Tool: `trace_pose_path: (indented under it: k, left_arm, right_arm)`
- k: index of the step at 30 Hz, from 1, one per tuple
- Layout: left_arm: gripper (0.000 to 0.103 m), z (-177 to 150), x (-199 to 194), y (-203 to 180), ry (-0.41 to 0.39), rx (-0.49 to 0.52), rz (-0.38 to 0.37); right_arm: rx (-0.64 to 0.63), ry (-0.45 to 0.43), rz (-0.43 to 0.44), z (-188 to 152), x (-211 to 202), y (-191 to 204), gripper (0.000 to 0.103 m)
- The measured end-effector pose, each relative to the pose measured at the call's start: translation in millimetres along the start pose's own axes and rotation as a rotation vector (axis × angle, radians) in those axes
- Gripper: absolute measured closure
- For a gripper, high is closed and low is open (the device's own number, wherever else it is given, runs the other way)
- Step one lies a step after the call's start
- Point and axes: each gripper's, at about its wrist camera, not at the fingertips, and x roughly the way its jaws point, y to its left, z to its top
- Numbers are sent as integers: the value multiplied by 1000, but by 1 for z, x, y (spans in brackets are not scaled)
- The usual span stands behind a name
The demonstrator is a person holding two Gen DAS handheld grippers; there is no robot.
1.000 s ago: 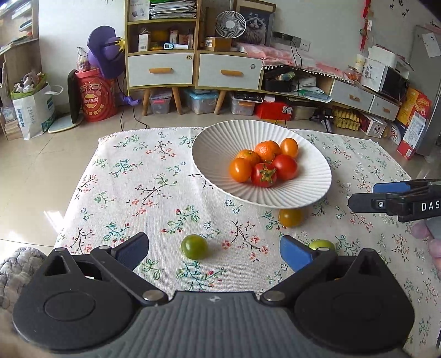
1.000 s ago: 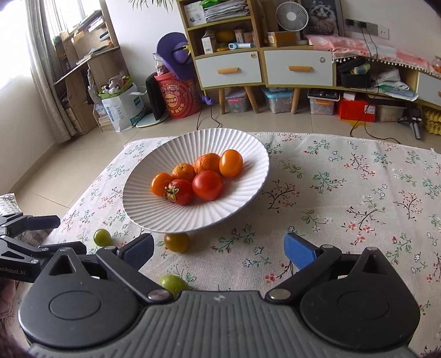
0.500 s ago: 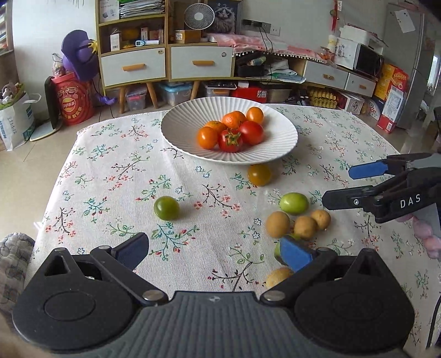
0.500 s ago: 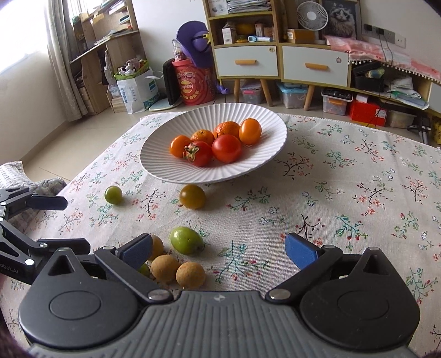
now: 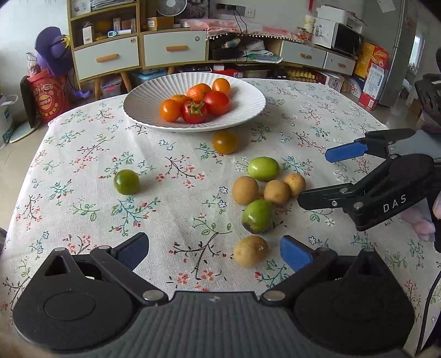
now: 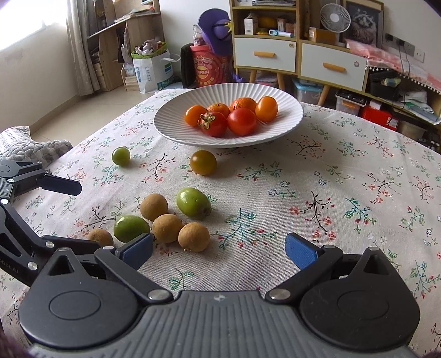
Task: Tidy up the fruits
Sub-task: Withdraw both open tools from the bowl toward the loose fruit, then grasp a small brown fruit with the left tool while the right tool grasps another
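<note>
A white ribbed plate (image 5: 249, 103) stands at the far middle of the desk (image 5: 82, 154), holding a heap of fruit: two red tomatoes (image 5: 194, 111), one with its green calyx showing, among orange tomatoes and mandarins (image 5: 199, 91). Just near of the plate's rim lies a brownish-orange cherry tomato (image 5: 225, 142). Well to the left, alone, sits a round dark green tomato (image 5: 126, 181). Nearer and to the right is a loose cluster: two oval green jujubes (image 5: 262, 168) and four tan, rough-skinned longans (image 5: 245, 190), three of them bunched together and one apart at the near side (image 5: 250, 250).

The left hand-held gripper (image 5: 213, 252) hovers over the near edge with its blue-padded jaws spread wide and nothing between them; the lone longan lies just inside its right pad. The right hand-held gripper (image 6: 217, 247) is likewise spread wide and empty, close beside the cluster.

The desk wears a cream cloth printed with small flowers and twigs. Beyond it are a tiled floor, a wooden cabinet with grey-blue drawers (image 5: 106, 57), a small fan (image 6: 335, 15), a red drum (image 5: 45, 95) and cluttered shelves.
</note>
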Motion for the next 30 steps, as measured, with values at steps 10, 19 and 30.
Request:
trace_pose_path:
  k: [10,19,30]
  left_arm:
    - [7,-9,6,-15,33,49,-80]
    - [23,-7,4,-17,31,57,-99]
    - [55,-3,2,-14,30,38,-104]
  right_arm:
    - [-62,33,-7,-10,7,10,2]
    - [-133,17,5,-11,6,17,9]
    - [-159,4,0,-6,4,18,27]
